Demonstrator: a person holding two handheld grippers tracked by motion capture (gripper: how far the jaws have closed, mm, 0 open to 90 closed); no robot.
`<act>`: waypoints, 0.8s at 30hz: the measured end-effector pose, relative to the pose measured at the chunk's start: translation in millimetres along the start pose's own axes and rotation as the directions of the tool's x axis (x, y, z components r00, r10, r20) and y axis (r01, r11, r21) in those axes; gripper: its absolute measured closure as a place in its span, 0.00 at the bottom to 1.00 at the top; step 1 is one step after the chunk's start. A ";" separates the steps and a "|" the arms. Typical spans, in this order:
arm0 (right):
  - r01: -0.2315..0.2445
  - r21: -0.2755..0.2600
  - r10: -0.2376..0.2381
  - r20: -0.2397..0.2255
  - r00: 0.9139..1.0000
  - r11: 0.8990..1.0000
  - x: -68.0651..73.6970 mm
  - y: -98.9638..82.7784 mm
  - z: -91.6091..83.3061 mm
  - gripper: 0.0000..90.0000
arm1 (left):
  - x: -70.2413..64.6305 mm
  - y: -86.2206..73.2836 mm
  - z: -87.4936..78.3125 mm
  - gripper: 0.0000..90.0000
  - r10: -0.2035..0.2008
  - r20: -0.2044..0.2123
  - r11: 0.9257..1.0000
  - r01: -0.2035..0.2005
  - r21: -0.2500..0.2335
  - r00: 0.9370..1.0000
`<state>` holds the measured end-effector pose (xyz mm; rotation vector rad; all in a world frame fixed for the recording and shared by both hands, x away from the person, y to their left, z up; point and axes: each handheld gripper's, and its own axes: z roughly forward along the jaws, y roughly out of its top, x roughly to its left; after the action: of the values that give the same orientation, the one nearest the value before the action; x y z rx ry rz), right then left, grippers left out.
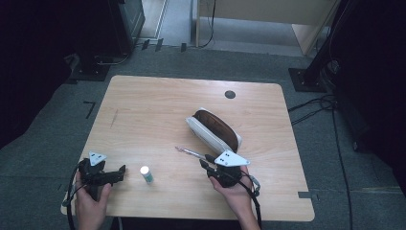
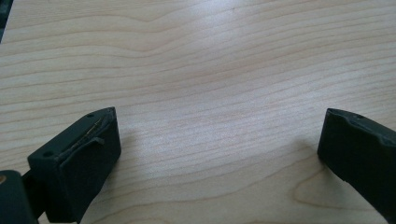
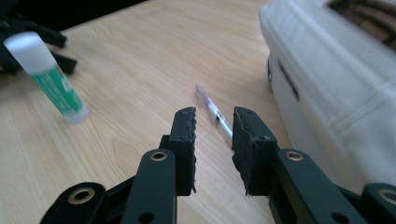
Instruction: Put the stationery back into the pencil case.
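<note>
A clear pen (image 1: 190, 153) with a pinkish cap lies on the wooden table (image 1: 153, 105), just left of an unzipped white pencil case (image 1: 213, 129) with a brown inside. My right gripper (image 1: 205, 160) is low at the pen's near end. In the right gripper view its jaws stand a little apart (image 3: 215, 116), and the pen (image 3: 209, 103) runs from the gap behind the right jaw tip, with no pad pressing on it. A green glue stick (image 1: 146, 174) with a white cap stands upright between the hands. My left gripper (image 1: 120, 172) rests wide open (image 2: 219, 126) over bare wood.
The pencil case (image 3: 327, 84) lies close along the right side of my right gripper. The glue stick (image 3: 49, 74) stands to its left, with the other gripper dark behind it. A small dark round hole (image 1: 230, 94) is near the table's far edge. Cables cross the floor at right.
</note>
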<state>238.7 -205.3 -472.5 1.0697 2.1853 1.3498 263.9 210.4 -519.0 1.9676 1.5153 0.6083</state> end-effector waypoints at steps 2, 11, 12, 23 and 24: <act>-0.007 0.006 0.007 0.011 1.000 1.000 -1.6 -6.9 5.5 0.75 | 0.0 0.0 0.0 0.00 0.000 0.000 1.000 0.000 0.000 1.000; 0.066 0.047 -0.068 0.052 0.996 0.997 -4.5 -29.6 24.1 0.67 | 0.0 0.0 0.0 0.00 0.000 0.000 1.000 0.000 0.000 1.000; 0.058 0.050 -0.060 0.054 0.997 0.997 -4.7 -31.0 25.0 0.67 | 0.0 0.0 0.0 0.00 0.000 0.000 1.000 0.000 0.000 1.000; 0.045 0.074 -0.052 0.101 0.994 0.996 -7.3 -34.8 33.2 0.65 | 0.0 0.0 0.0 0.00 0.000 0.000 1.000 0.000 0.000 1.000; 0.046 0.078 -0.054 0.106 0.993 0.996 -7.7 -34.5 34.2 0.65 | 0.0 0.0 0.0 0.00 0.000 0.000 1.000 0.000 0.000 1.000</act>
<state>251.2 -199.4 -519.6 1.0811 2.1841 1.1684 263.9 210.4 -518.9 1.9677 1.5153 0.6083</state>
